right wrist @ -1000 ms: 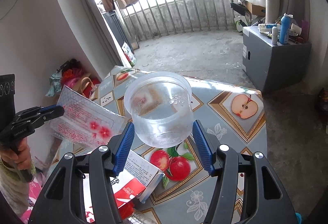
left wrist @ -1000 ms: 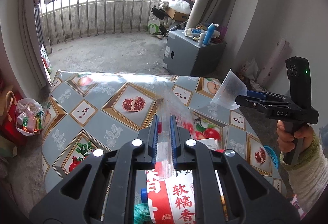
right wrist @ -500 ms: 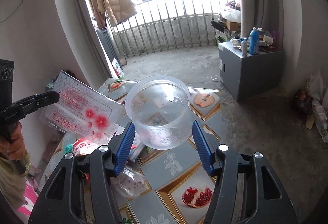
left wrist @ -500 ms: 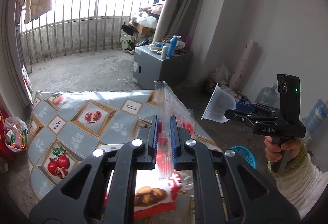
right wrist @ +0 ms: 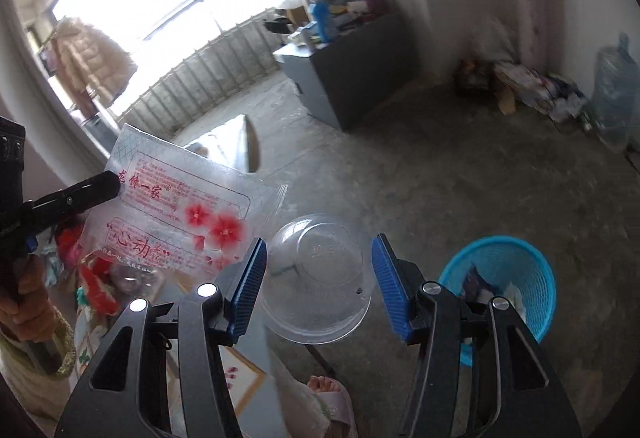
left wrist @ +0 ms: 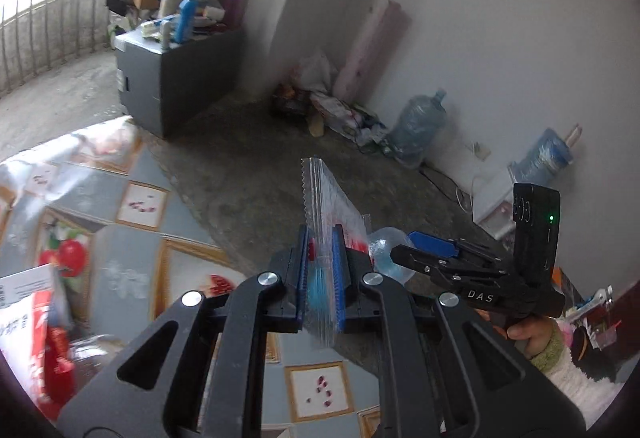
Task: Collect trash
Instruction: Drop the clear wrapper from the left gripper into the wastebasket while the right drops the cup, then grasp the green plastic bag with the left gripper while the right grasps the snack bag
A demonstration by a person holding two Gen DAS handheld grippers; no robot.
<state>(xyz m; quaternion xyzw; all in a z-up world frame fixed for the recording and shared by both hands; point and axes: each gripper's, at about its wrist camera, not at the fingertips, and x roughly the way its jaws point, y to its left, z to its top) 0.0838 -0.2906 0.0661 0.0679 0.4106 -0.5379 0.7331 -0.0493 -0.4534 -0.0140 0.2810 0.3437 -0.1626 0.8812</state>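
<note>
In the left wrist view, the table (left wrist: pixel 128 270) with its fruit-patterned cloth occupies the left side, and a red-and-white printed package (left wrist: pixel 28 322) lies at its left edge. A grey cabinet (left wrist: pixel 160 77) stands on the concrete floor behind the table. At centre, the left gripper (left wrist: pixel 320 270) has its blue pads pressed together on a clear plastic wrapper (left wrist: pixel 320 197), which stands edge-on and upright between them, lifted clear of the table. Just to the right, the right gripper (left wrist: pixel 404 250) points in from the right and carries a clear plastic cup (left wrist: pixel 386 254). The right hand (left wrist: pixel 528 330), in a knitted cuff, grips its handle. A large water bottle (left wrist: pixel 416 121) stands against the wall beyond. In the right wrist view, the left hand (right wrist: pixel 24 314) is at the far left, and the wrapper, seen flat with red flowers and red print, hangs from the left gripper's tip. At centre, the cup sits on its side between the right gripper's pads, its base facing away. The jaws have just been closing slightly and bear on the cup from both sides. A slippered foot (right wrist: pixel 328 390) shows below the cup. To the right, a blue mesh basket (right wrist: pixel 540 294) stands on the floor and already contains some litter. Both items are in the air, near the basket but not over it.
</note>
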